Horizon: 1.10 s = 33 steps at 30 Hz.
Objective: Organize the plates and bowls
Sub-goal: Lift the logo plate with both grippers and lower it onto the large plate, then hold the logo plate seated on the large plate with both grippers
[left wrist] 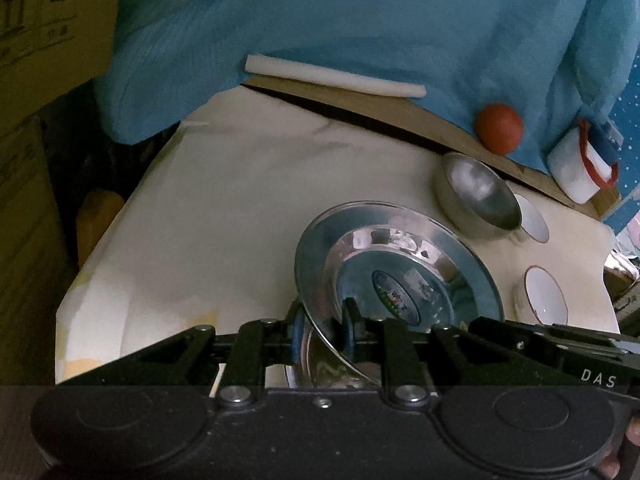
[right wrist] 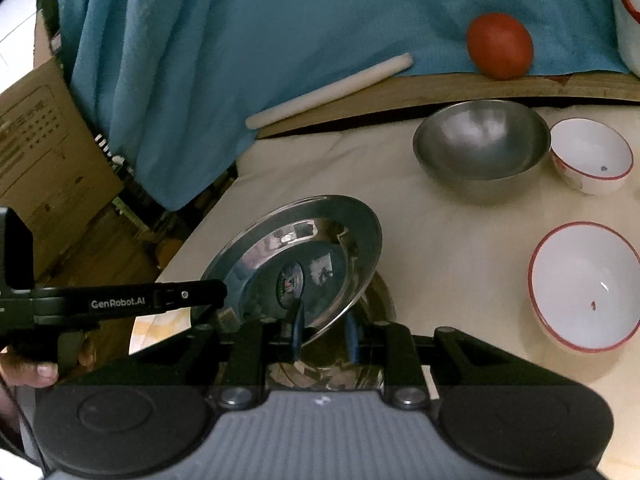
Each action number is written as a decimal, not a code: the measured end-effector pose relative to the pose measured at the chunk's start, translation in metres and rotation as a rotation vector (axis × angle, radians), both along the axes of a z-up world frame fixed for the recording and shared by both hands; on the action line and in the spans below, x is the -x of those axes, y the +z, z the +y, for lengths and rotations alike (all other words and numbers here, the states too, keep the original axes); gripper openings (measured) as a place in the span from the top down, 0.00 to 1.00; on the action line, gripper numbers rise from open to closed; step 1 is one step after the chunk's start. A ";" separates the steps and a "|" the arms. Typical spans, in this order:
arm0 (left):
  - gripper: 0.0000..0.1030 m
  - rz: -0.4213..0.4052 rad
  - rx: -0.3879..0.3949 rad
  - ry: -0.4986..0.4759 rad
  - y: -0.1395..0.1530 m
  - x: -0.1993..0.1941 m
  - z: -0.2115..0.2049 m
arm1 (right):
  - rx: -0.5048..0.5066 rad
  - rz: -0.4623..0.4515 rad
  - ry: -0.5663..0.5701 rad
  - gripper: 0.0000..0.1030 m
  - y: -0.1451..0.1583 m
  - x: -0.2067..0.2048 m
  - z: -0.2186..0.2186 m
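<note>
A shiny steel plate (left wrist: 396,264) with a sticker in its middle is tilted up above the cream table. My left gripper (left wrist: 322,338) is shut on its near rim. In the right wrist view my right gripper (right wrist: 324,334) is shut on the near rim of the same steel plate (right wrist: 304,256), with the left gripper (right wrist: 120,302) at the plate's left edge. Another steel plate (right wrist: 376,296) lies flat under it. A steel bowl (right wrist: 482,148) and two white red-rimmed bowls, one (right wrist: 592,156) and the other (right wrist: 584,286), stand to the right.
A blue cloth (right wrist: 280,20) hangs at the back with a white stick (right wrist: 328,90) and a red ball (right wrist: 500,46) on a wooden ledge. A white red-trimmed container (left wrist: 580,164) sits far right. Cardboard boxes (right wrist: 40,152) stand off the table's left edge.
</note>
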<state>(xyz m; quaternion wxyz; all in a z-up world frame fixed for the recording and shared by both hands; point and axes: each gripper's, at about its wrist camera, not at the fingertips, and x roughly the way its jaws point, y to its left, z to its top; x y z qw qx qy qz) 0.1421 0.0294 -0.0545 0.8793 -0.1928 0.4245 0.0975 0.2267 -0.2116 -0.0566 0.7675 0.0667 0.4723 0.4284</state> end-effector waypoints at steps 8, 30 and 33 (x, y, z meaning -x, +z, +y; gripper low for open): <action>0.78 0.013 0.005 -0.034 -0.003 0.016 -0.006 | 0.003 0.009 0.041 0.76 -0.001 0.013 -0.008; 0.78 0.040 -0.007 -0.085 -0.008 0.021 -0.013 | 0.023 0.060 0.035 0.76 -0.010 0.020 -0.010; 0.78 0.040 -0.009 -0.091 -0.008 0.021 -0.013 | 0.025 0.064 0.030 0.76 -0.011 0.020 -0.011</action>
